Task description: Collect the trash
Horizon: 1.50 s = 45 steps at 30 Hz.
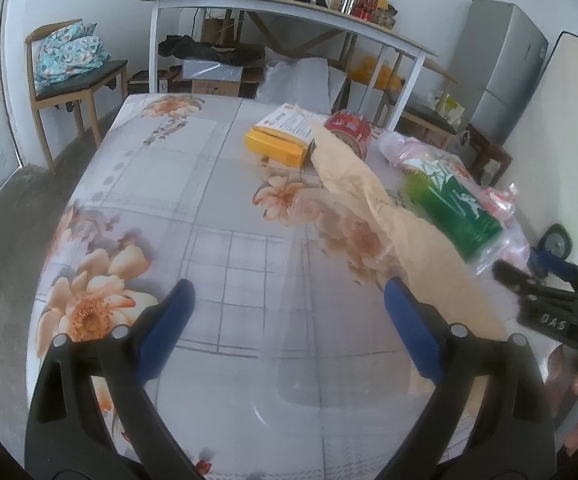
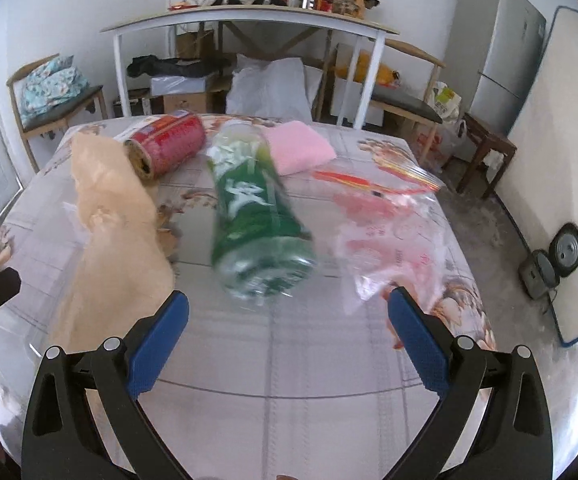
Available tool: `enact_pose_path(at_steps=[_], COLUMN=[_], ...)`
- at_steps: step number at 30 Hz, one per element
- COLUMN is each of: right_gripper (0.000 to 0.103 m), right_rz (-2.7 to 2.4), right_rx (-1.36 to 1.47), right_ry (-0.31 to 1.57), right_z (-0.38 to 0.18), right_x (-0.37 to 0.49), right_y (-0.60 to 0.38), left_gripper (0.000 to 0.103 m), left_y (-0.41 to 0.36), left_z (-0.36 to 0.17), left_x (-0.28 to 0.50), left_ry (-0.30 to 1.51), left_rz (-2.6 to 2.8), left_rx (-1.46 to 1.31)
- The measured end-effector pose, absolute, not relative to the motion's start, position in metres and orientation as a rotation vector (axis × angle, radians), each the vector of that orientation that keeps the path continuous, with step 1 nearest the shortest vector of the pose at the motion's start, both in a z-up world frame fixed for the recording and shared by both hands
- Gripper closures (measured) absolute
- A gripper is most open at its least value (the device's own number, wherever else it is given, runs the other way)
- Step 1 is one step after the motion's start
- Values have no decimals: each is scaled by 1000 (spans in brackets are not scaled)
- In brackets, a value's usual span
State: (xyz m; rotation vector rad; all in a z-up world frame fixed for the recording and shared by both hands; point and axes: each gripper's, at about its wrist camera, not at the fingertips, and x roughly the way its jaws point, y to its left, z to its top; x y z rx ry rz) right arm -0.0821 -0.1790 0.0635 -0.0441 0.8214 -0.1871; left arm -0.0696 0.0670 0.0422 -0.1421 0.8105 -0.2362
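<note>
A green plastic bottle (image 2: 257,216) lies on its side on the floral tablecloth (image 2: 289,360), its base toward my open, empty right gripper (image 2: 288,316), which sits just short of it. The bottle also shows in the left wrist view (image 1: 455,210). Crumpled tan paper (image 2: 117,232) lies left of the bottle; in the left wrist view the paper (image 1: 373,200) runs past my open, empty left gripper (image 1: 289,296) on its right side. A clear plastic bag with pink print (image 2: 385,232) lies right of the bottle. A red can (image 2: 169,144) lies on its side behind.
A yellow box (image 1: 281,136) and a pink cloth (image 2: 301,150) lie farther back on the table. Beyond stand a white desk (image 1: 289,12), chairs (image 1: 69,76), a fridge (image 2: 497,40) and a board against the right wall (image 2: 561,184).
</note>
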Motion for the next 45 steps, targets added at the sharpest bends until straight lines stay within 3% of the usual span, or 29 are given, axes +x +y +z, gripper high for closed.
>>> enact_pose_path(at_steps=[15, 45], right_gripper=[6, 6], right_rz=[-225, -218], right_rx=[-3, 127], right_ry=[945, 957], right_z=[14, 6], right_x=[-71, -70], right_y=[-195, -217], left_gripper=[11, 8], left_y=[72, 64], left_z=[22, 19], left_x=[-56, -55], left_ry=[888, 893], left_rz=[-179, -174], left_rx=[-156, -133])
